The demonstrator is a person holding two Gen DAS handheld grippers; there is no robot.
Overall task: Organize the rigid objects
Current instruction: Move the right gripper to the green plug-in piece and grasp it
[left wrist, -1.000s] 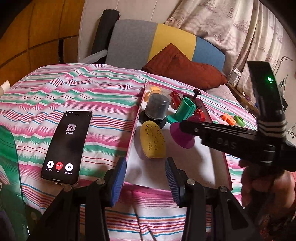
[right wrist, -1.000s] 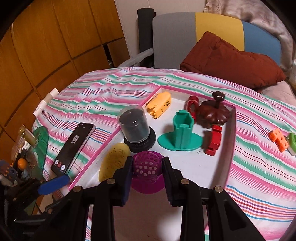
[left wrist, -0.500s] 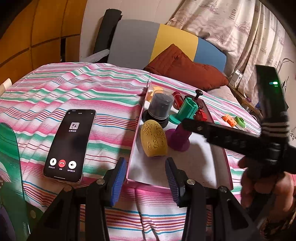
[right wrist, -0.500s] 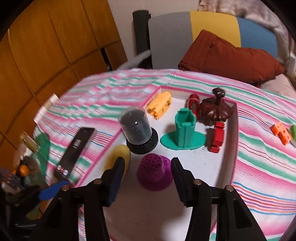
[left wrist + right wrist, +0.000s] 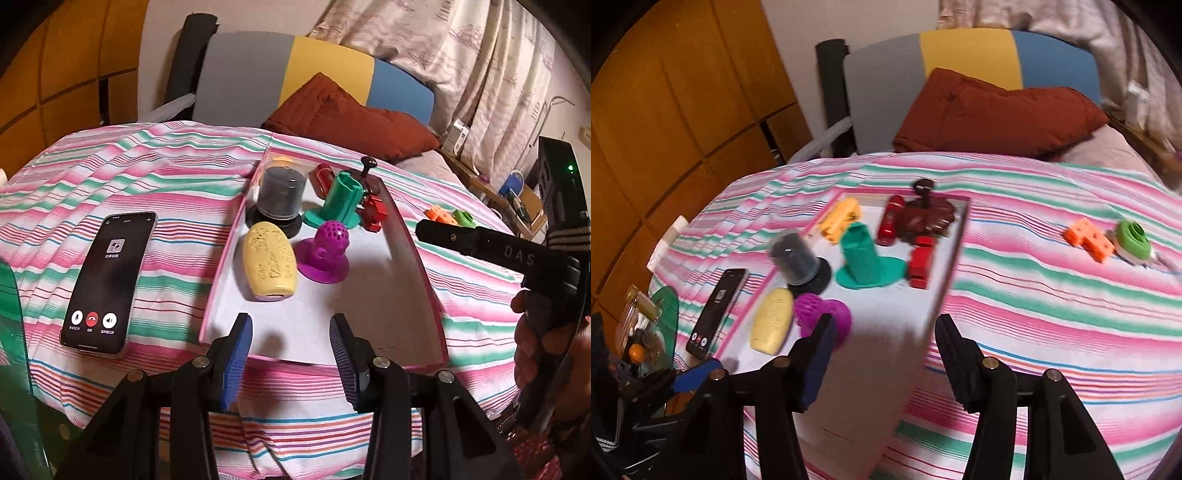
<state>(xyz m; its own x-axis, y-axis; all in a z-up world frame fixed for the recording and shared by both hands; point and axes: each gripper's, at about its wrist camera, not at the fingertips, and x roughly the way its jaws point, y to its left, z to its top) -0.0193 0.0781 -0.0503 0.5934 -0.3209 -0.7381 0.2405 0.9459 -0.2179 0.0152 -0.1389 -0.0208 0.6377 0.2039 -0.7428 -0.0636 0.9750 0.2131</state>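
Both grippers tilted downward over the near edge of the tray (image 5: pixel 417 258), left gripper (image 5: pixel 291 356) jaws spread and empty, right gripper (image 5: pixel 882 360) jaws just opened, purple toy (image 5: pixel 325 251) standing free inside the tray.

light: warm, dim indoor | right view: motion-blurred | edges: fisheye bend — dark corners
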